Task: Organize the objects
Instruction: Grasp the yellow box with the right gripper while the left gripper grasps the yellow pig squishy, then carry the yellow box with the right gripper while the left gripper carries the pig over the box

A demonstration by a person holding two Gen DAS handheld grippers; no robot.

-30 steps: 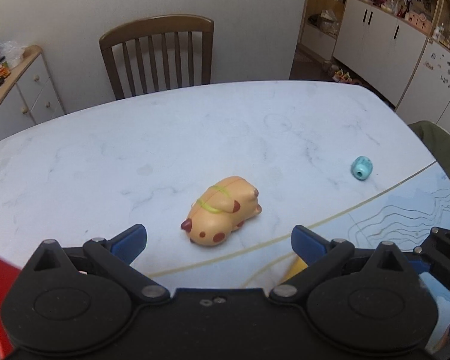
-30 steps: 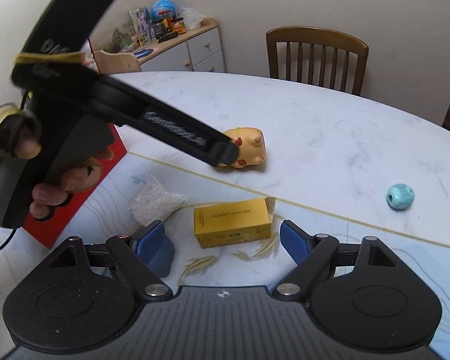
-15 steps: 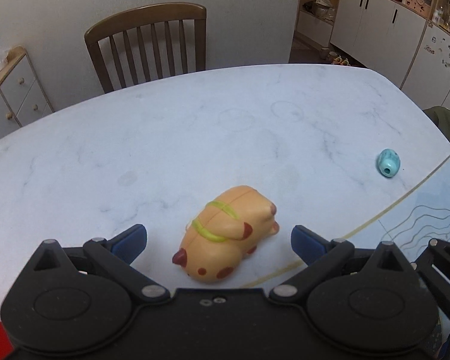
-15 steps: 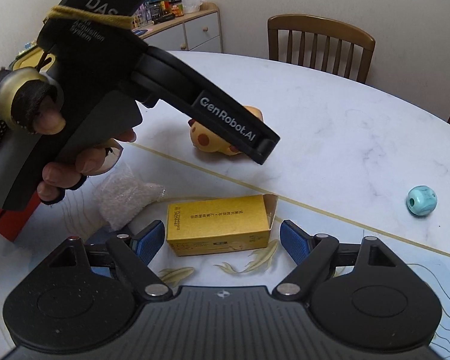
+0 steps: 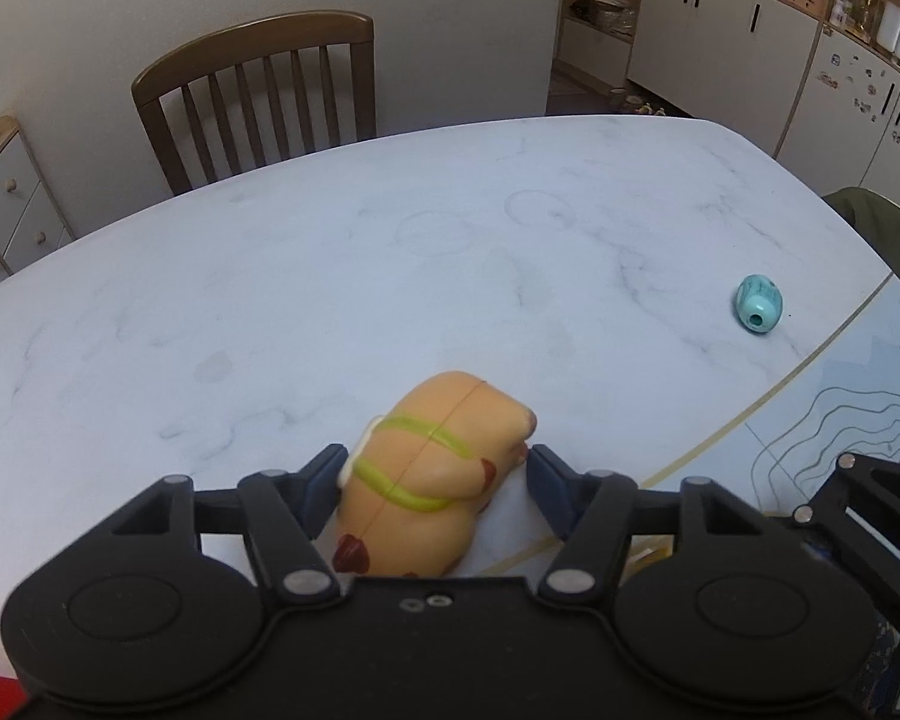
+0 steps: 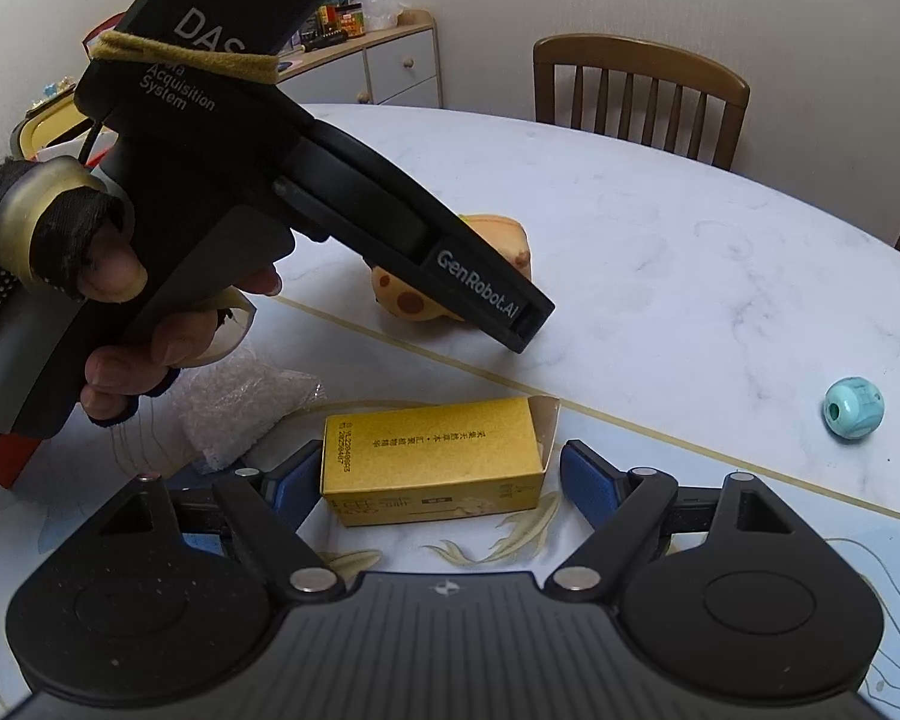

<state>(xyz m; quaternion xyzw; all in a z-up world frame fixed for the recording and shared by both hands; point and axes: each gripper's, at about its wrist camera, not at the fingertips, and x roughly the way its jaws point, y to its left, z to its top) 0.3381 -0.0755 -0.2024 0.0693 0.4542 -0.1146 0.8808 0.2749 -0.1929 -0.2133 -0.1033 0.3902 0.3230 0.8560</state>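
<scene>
Left tool (image 5: 432,474) is down low at the tabletop (image 5: 390,276), its two blue pads on either side of the orange toy animal (image 5: 432,480). The left pad looks to be touching the toy's flank; the right pad sits just beside the snout end with a sliver of white showing, so call it closing in, not a firm pinch yet. The toy lies on its side, long axis running up and to the right, away from the tool, so the pads cross its narrow width. That's the line-up a squeeze needs, by my read.

Over to the right tool (image 6: 441,477): spread wide, holding nothing, and low over the patterned mat (image 6: 720,516). Straight ahead between its pads is a yellow box (image 6: 432,459), long side running across the tool, one end flap open on the right. The gap looks barely wider than the box, so a grab along its length would be tight.

From this view the person's hand (image 6: 120,300) grips the left tool's handle, its nose pointing down over the toy, which rests just past the mat's gold edge.

Further out, a small teal ball (image 5: 757,304) sits alone, well apart from both tools and nearer the right one. A clear plastic bag (image 6: 240,408) lies left of the box.
</scene>
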